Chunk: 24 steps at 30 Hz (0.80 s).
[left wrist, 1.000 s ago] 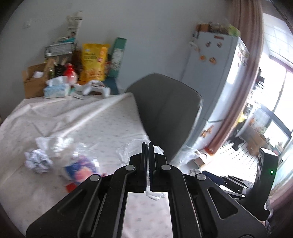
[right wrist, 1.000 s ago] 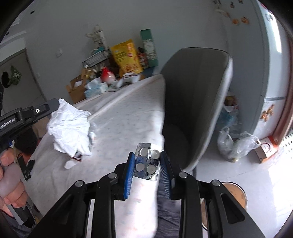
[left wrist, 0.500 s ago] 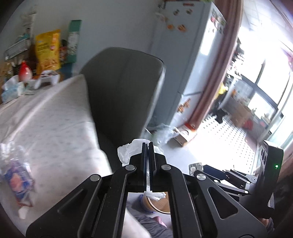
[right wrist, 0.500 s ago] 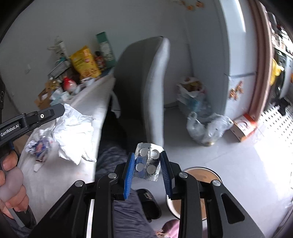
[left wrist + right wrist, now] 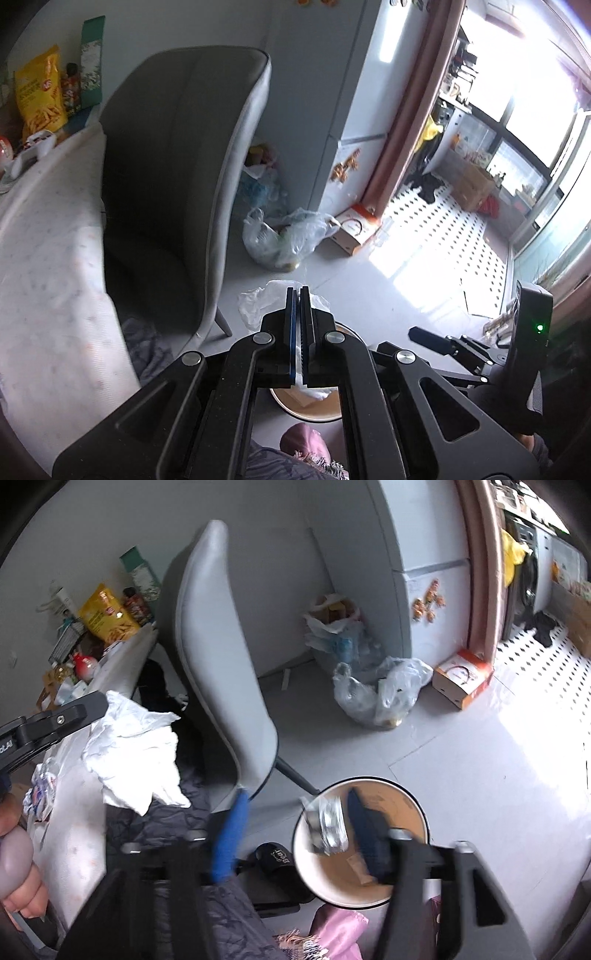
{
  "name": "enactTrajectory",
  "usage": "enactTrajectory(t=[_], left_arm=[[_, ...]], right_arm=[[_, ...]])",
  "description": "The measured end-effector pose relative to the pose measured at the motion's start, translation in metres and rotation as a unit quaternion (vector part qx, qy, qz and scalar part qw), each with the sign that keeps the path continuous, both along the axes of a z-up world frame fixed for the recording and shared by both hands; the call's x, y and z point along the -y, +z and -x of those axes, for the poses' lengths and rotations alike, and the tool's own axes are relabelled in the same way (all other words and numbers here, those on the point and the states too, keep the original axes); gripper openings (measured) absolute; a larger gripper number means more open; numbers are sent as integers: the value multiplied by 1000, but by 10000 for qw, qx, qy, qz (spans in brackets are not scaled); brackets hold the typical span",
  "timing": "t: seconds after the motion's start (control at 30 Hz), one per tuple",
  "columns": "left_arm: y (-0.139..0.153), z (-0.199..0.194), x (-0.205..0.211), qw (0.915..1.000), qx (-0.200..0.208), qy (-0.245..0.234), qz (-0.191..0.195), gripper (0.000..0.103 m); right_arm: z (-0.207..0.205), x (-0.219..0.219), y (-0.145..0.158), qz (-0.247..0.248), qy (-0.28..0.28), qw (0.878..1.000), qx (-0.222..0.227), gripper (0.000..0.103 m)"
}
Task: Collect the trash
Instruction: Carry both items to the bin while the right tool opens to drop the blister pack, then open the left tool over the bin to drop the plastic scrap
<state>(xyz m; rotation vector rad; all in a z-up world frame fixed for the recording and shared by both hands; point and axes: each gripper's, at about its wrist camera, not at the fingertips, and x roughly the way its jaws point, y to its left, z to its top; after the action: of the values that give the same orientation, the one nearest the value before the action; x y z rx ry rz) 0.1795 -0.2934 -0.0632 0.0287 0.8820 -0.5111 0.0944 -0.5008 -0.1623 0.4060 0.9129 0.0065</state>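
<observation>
My left gripper [image 5: 300,291] is shut on a crumpled white tissue [image 5: 258,301] and holds it above the floor; in the right wrist view the same tissue [image 5: 133,746] hangs from the left gripper's fingers [image 5: 79,710]. My right gripper [image 5: 295,825] is open wide. A silver pill blister pack [image 5: 328,827] is loose between its fingers, over a round white bin [image 5: 306,860] with a brown inside. The bin's rim [image 5: 314,415] also shows under the left gripper.
A grey chair [image 5: 173,177] stands between the cloth-covered table [image 5: 44,251] and the floor. A clear plastic bag [image 5: 376,694] and a small carton [image 5: 461,679] lie by the fridge [image 5: 424,554]. More wrappers [image 5: 40,794] lie on the table.
Both grippers swung right, away from the table and down toward the floor bin. My right gripper opened and let go of the blister pack, which is now over the bin.
</observation>
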Motion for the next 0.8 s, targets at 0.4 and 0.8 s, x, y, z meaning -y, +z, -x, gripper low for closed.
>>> enactTrajectory(t=[0.4,0.8], left_arm=[[-27,4,43,9987,-258,-415,-143,3],[-54,14,82,9940,-694,-821,-183,58]], right_arm=[[22,51,-8,241,-514,9983,-125,64],[46,84,8,405,-972,9944,16,72]])
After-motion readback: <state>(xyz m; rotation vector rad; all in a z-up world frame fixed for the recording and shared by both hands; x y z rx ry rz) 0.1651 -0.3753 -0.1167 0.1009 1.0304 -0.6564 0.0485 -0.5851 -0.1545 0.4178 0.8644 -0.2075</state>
